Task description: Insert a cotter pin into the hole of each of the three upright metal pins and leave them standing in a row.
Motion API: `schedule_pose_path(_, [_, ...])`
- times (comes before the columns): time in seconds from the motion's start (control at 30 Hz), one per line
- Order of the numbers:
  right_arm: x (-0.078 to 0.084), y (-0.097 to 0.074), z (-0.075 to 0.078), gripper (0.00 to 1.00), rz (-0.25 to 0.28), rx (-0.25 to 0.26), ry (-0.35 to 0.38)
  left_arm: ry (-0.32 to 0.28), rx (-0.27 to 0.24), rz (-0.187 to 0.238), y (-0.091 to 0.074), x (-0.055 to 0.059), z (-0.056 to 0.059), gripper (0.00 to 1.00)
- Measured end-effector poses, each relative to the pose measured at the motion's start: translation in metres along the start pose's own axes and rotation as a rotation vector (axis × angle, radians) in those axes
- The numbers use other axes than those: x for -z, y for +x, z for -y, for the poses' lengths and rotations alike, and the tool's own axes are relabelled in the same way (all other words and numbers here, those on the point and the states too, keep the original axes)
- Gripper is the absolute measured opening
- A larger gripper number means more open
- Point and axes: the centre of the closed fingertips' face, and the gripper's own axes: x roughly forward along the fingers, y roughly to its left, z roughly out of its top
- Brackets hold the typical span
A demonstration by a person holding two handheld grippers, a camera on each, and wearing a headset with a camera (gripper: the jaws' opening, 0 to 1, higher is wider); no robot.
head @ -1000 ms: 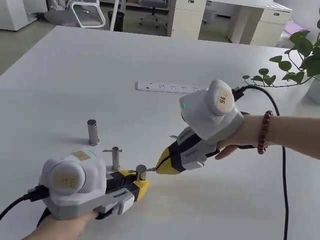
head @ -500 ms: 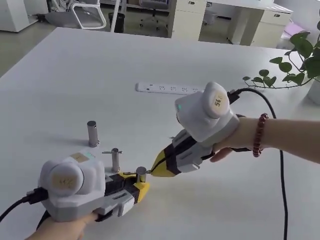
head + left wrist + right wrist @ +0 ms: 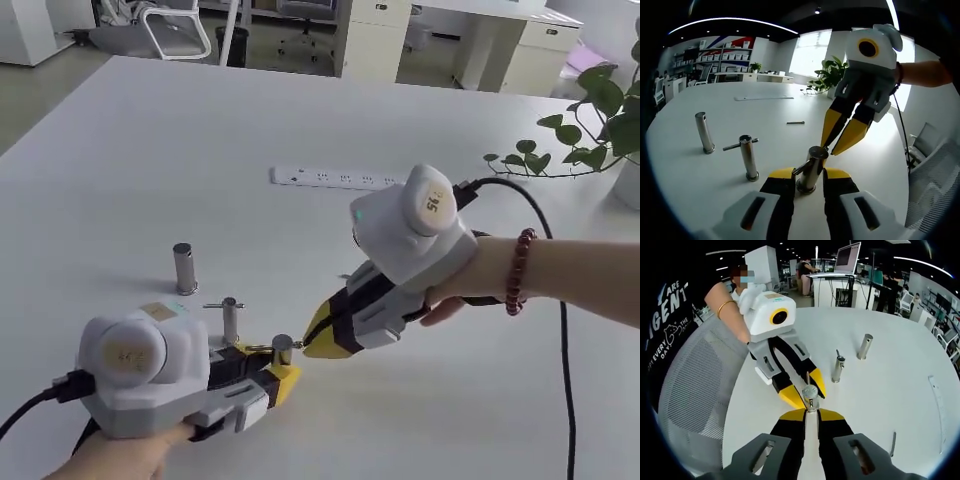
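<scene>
Three upright metal pins stand in a diagonal row. The far pin (image 3: 184, 268) is bare. The middle pin (image 3: 230, 318) has a cotter pin crosswise through its top. My left gripper (image 3: 268, 362) is shut on the near pin (image 3: 282, 348), its yellow jaws tight around the lower part (image 3: 811, 169). My right gripper (image 3: 312, 342) comes in from the right, shut on a cotter pin (image 3: 800, 169) that sticks through the near pin's head (image 3: 810, 395). The right gripper's tips nearly touch that pin.
A loose cotter pin (image 3: 795, 122) lies on the white table behind the row. A white power strip (image 3: 340, 177) lies farther back, and a potted plant (image 3: 590, 120) stands at the right edge. A black cable (image 3: 566, 330) trails from the right gripper.
My right gripper has shifted a little left and down toward the near pin, pressing the cotter pin further in. The left gripper has held still.
</scene>
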Motion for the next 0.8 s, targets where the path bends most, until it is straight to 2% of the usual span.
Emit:
schedule_pose_path(0.13, [-0.003, -0.001, 0.001, 0.12, 0.011, 0.008, 0.022, 0.024, -0.004, -0.024, -0.004, 0.004, -0.003, 0.25])
schedule_pose_path(0.27, [-0.01, 0.0, 0.001, 0.18, 0.034, 0.014, 0.035, 0.041, 0.0, -0.031, -0.011, 0.006, -0.003, 0.29])
schedule_pose_path(0.53, [-0.023, 0.004, -0.003, 0.19, 0.075, 0.018, 0.035, 0.047, 0.006, -0.019, -0.019, 0.003, -0.002, 0.35])
schedule_pose_path(0.8, [-0.023, 0.014, -0.005, 0.18, 0.074, 0.025, 0.032, 0.046, 0.014, -0.005, -0.022, 0.001, -0.001, 0.38])
